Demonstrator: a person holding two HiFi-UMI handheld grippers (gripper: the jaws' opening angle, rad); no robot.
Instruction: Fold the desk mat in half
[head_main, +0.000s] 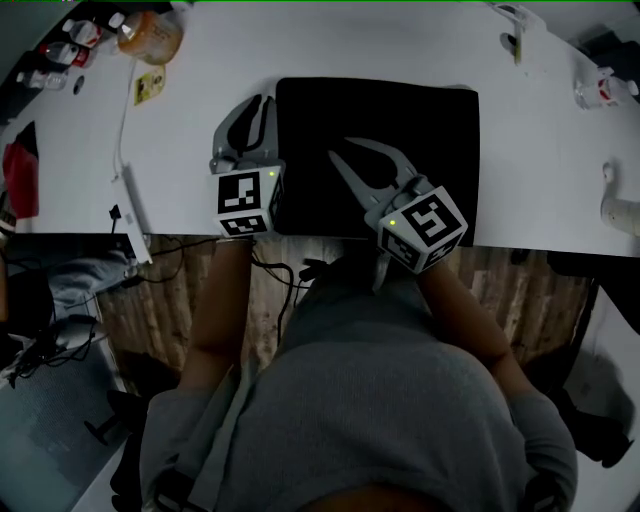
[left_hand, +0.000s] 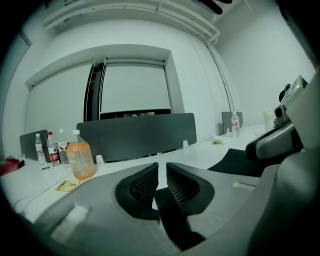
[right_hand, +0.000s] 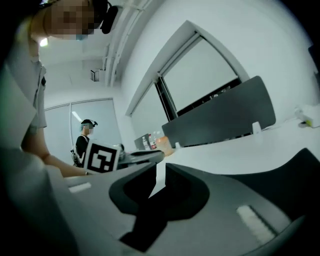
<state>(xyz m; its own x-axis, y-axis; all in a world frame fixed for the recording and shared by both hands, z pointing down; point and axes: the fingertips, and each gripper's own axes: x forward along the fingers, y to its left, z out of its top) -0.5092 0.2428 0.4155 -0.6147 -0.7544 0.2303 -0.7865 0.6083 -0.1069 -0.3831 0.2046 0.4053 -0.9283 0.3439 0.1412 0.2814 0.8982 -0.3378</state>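
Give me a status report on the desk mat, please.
Left gripper, right gripper barely open, empty. Desk mat flat on table. Nothing lying on it.

The head camera looked steeply down from above the person (head_main: 380, 400) onto the white table (head_main: 380, 40) and black desk mat (head_main: 400, 130), while both gripper cameras sat low, close behind their jaws, facing level across that table toward the dark divider (left_hand: 135, 135) and orange bottle (head_main: 150, 35).
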